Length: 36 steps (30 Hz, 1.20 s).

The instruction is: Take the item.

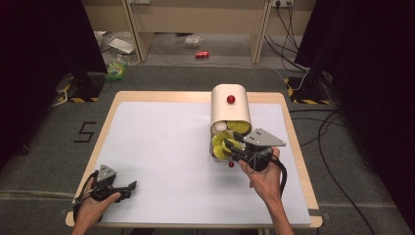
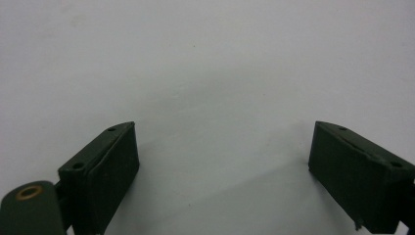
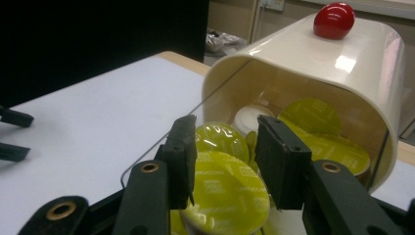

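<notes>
The right hand-held gripper is clenched on a yellow-lidded capsule at the tipped cream container's six o'clock mouth; the left hand-held gripper rests released on the desk.

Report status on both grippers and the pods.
Left gripper open, idle on the table. Right gripper shut on a pod at the bin mouth. Nothing in the way.

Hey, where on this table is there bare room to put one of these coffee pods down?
The white mat lies bare between the left tool and the tipped bin, and along its far left. It is crowded at the bin's mouth, where pods and the right tool meet.
</notes>
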### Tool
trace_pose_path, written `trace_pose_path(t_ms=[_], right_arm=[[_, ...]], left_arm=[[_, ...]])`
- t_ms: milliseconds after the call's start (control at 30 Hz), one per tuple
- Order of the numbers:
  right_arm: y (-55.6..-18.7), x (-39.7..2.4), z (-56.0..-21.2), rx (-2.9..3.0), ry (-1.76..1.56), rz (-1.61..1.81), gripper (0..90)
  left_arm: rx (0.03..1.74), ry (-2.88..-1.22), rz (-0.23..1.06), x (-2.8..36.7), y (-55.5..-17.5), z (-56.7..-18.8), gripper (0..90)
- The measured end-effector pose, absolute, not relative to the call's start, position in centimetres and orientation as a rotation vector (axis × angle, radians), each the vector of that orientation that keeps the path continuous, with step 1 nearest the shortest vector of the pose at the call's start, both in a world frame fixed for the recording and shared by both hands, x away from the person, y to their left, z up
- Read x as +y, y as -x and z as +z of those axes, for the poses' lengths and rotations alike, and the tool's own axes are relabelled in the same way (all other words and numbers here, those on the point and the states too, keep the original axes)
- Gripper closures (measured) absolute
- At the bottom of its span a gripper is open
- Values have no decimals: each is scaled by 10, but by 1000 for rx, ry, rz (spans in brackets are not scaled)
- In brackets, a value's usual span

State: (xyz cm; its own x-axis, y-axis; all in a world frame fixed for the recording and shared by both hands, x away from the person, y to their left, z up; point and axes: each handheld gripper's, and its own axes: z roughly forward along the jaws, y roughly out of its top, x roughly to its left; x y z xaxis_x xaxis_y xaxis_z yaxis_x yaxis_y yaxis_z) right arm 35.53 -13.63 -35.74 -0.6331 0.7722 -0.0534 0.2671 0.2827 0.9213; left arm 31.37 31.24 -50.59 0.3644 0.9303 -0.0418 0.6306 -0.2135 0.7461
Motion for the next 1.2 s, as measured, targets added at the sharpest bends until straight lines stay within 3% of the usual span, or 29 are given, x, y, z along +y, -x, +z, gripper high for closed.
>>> trace_pose_path(t_ms=[500,1200], right_arm=[[-361,-133,-366,2117,-970,1290,391],[-371,-127,-379,2148,-992,1222,284]], left_arm=[[1351,-1940,557,312,-314,-506,106],[1351,-1940,557,312,-314,-506,105]])
